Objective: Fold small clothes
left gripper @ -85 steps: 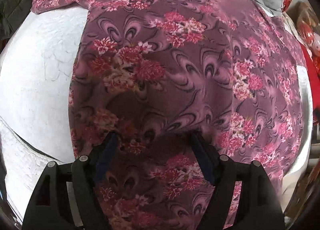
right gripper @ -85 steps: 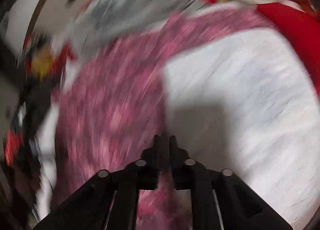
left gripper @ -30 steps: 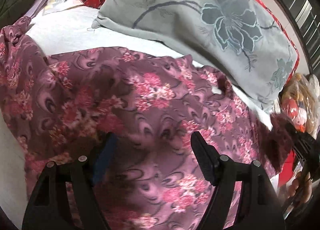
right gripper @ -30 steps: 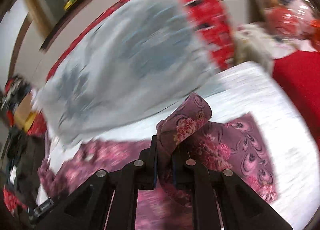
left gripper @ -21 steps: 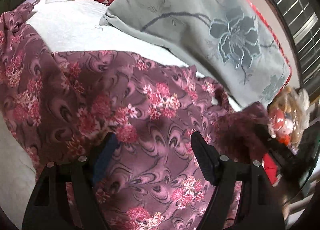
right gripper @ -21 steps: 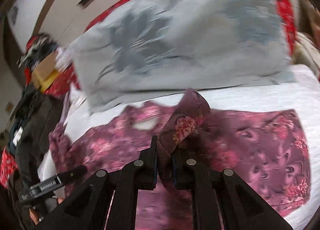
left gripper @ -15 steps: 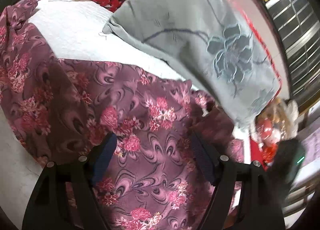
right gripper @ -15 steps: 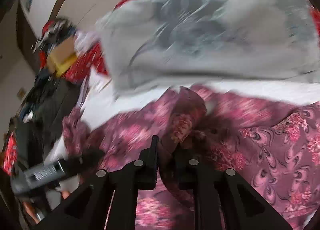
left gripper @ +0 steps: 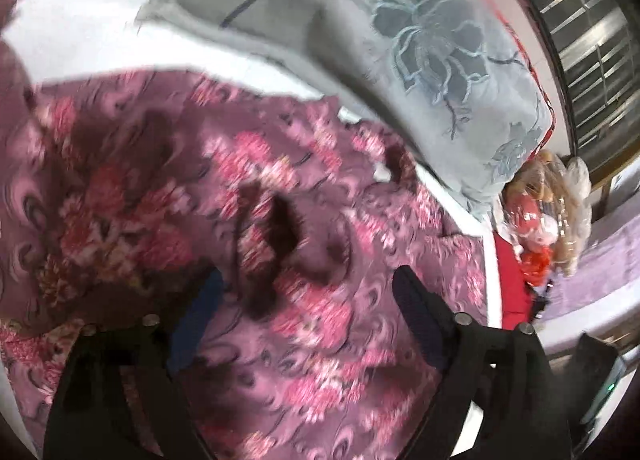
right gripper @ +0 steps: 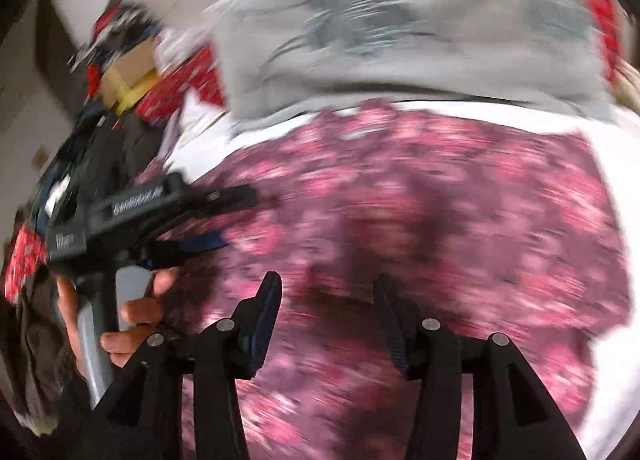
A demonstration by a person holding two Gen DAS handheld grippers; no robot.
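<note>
1. Broadly, we read the white bed surface [left gripper: 68,39] as the carrier: it shows bare at its far left corner in the left wrist view and along its right edge [right gripper: 616,360] in the right wrist view.
2. Across the far edge of the bed lies a grey pillow [left gripper: 400,39] with a dark flower motif, seen also in the right wrist view [right gripper: 400,27]; red patterned fabric shows behind it.
3. Just in front of the pillow the floral garment [left gripper: 248,187], purple with pink blooms, covers the middle of the bed [right gripper: 440,199]. We see a raised, shadowed fold of it lying over the body; much of the cloth is motion-blurred.
4. At the left edge a person's hand [right gripper: 120,312] holds the left gripper [right gripper: 224,215], its fingers reaching out over the garment.
5. Nearest the lens, the left gripper [left gripper: 304,288] has its jaws closing with cloth lying beneath them, but we see no pad pressing on it.
6. Likewise the right gripper [right gripper: 328,292] has its jaws opening, nothing pinched between them.
7. Progress, as we judge it: one flap appears laid inward; the remaining folds and smoothing are not yet done.
</note>
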